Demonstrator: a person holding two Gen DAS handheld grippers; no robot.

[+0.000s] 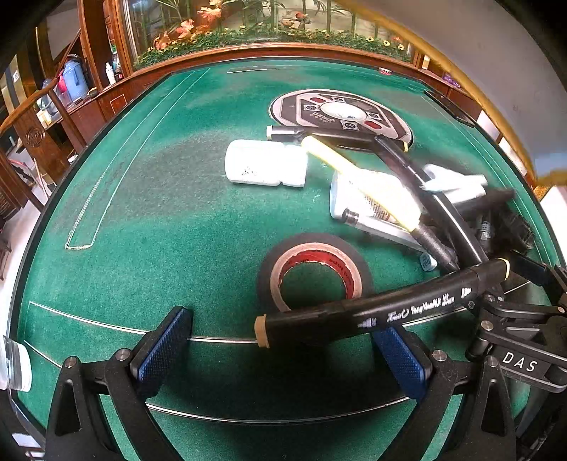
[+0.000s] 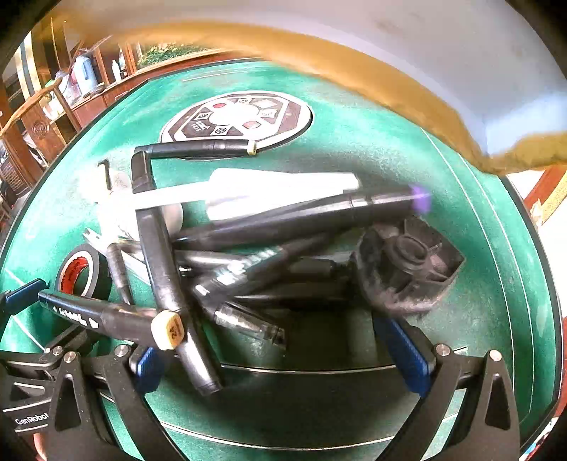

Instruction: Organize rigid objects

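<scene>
A pile of black markers and pens [image 2: 283,227] lies on the green felt table [image 1: 159,212], with a white bottle [image 1: 265,163], a tube [image 1: 372,198] and a roll of black tape [image 1: 313,273]. My left gripper [image 1: 290,344] is open; a black marker [image 1: 372,312] lies across in front of its right pad, its far end at the right gripper's body. In the right wrist view the same marker [image 2: 106,315] has a beige cap. My right gripper [image 2: 280,354] is open over the pile, with a black plastic part [image 2: 407,266] ahead of its right finger.
A round control panel [image 1: 340,113] is set in the table's middle. A wooden cabinet with flowers [image 1: 265,32] stands behind the table. A clear bottle [image 1: 14,365] shows at the left edge. A yellow cloth [image 2: 389,81] blurs the right view's top.
</scene>
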